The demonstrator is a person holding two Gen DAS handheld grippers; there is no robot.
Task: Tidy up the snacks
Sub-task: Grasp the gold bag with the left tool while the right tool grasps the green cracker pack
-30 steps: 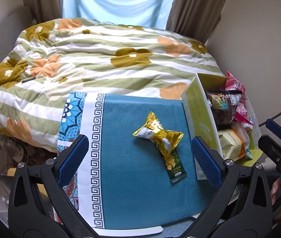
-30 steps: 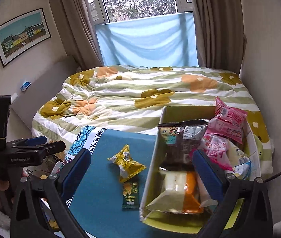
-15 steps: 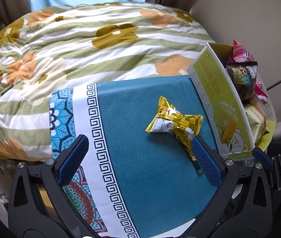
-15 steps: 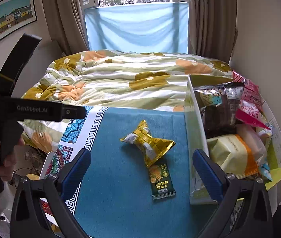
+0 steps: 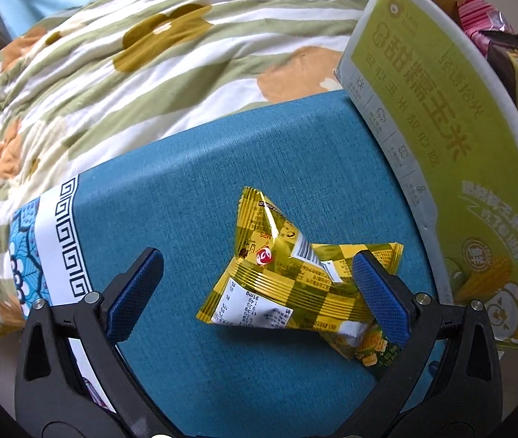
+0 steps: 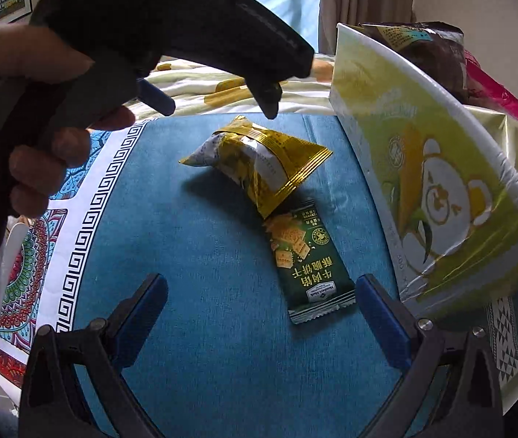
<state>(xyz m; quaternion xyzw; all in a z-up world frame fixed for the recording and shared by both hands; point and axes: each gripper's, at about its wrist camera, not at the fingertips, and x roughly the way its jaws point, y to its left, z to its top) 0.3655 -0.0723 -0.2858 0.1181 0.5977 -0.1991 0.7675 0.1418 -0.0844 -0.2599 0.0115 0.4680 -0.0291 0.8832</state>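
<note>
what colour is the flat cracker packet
Dark green cracker packet with white lettering, clearest in the right wrist view.

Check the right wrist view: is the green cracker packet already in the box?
No. The green cracker packet lies flat on the blue cloth, its upper end tucked under the gold snack bag, outside the green box.

A teal woven cloth with a white Greek-key border (image 6: 200, 328) covers the surface beside a floral striped quilt (image 5: 131, 73). On it lie a crinkled gold foil snack packet (image 6: 262, 168), overlapping a flat dark-green cracker packet (image 6: 306, 266), and a green cardboard box (image 6: 438, 189) at its right edge
</note>
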